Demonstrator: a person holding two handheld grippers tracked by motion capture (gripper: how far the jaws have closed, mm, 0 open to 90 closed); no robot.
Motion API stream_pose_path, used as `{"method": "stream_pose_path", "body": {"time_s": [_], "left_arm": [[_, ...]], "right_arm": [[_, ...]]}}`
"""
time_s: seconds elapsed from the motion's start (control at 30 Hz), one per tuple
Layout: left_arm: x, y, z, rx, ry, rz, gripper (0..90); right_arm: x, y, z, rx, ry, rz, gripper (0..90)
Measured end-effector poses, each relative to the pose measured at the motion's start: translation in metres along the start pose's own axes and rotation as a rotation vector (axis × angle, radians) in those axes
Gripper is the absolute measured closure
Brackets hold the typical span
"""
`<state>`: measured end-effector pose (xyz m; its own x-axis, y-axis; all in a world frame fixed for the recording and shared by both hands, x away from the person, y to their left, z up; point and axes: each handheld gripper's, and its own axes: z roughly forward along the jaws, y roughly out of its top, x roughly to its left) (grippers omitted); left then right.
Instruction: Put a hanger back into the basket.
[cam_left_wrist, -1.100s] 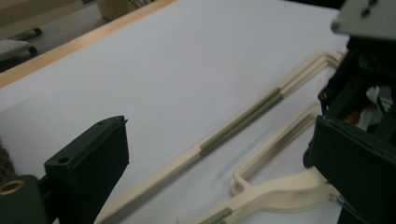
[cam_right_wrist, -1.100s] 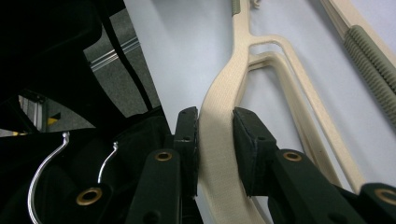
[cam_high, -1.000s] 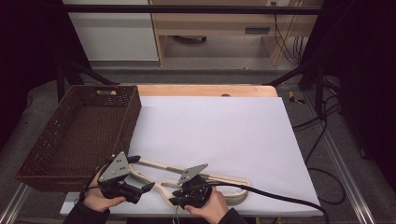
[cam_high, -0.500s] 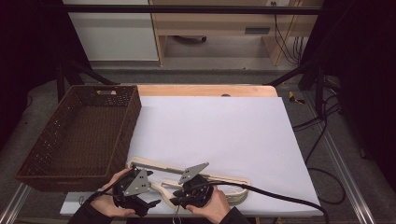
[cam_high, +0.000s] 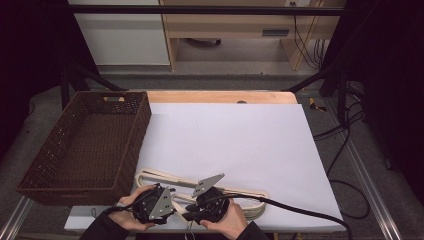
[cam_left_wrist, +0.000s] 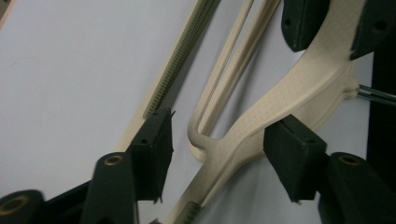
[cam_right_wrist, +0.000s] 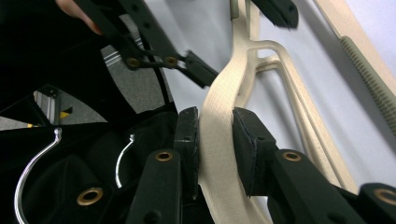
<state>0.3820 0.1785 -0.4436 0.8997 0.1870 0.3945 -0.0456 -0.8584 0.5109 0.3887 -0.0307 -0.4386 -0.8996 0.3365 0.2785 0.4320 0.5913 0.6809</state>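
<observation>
A: What lies on the white sheet (cam_high: 230, 140) near the front edge of the table?

B: Cream clothes hangers (cam_high: 200, 181), lying flat, just right of the brown wicker basket (cam_high: 85, 145). Two metal hooks (cam_right_wrist: 35, 158) hang past the table edge in the right gripper view, so there is more than one hanger.

A: Is anything in the basket?

B: The high view shows its woven floor bare, with a cut-out handle in the far wall. The hangers lie outside it, close to its front right corner.

A: How does the right gripper (cam_right_wrist: 215, 154) stand?

B: Clamped on a hanger. In its own view both black pads press the cream shoulder from either side, with no gap left.

A: And the left gripper (cam_left_wrist: 217, 154)?

B: Its jaws have just been closing and stand about half way. The hanger's shoulder runs between them: the right pad (cam_left_wrist: 292, 154) looks to be against the cream plastic, the left pad (cam_left_wrist: 152, 149) stands clear of it. So the hanger is between the jaws but not yet pinched.

A: Where are the two grippers on the table?

B: Side by side at the front edge, in the high view the left gripper (cam_high: 152, 202) just left of the right gripper (cam_high: 207, 207), each in a hand, both over the same end of the hangers.
</observation>
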Motion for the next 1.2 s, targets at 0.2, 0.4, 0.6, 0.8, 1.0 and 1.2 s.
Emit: {"method": "stream_pose_path", "body": {"time_s": [0.2, 0.4, 0.6, 0.8, 1.0, 1.2], "left_arm": [[-0.003, -0.001, 0.004, -0.015, 0.015, -0.005, 60.2], [-0.002, -0.001, 0.002, 0.034, 0.051, 0.044, 68.0], [-0.004, 0.0, 0.002, 0.02, 0.076, 0.061, 71.5], [-0.003, 0.002, -0.002, 0.011, 0.082, 0.076, 75.9], [0.0, 0.005, -0.006, 0.004, 0.084, 0.076, 77.9], [0.004, 0.013, -0.008, 0.013, 0.071, 0.054, 79.4]], "right_arm": [[0.0, 0.0, -0.003, -0.004, 0.005, -0.002, 72.4], [-0.001, 0.0, -0.006, -0.011, 0.003, -0.003, 72.2], [-0.001, 0.001, -0.01, -0.025, -0.004, -0.001, 71.8], [-0.003, 0.003, -0.028, -0.082, -0.032, -0.023, 66.3], [-0.013, 0.001, -0.064, -0.212, -0.116, -0.015, 58.5], [-0.034, -0.019, -0.109, -0.402, -0.309, 0.024, 44.3]]}}
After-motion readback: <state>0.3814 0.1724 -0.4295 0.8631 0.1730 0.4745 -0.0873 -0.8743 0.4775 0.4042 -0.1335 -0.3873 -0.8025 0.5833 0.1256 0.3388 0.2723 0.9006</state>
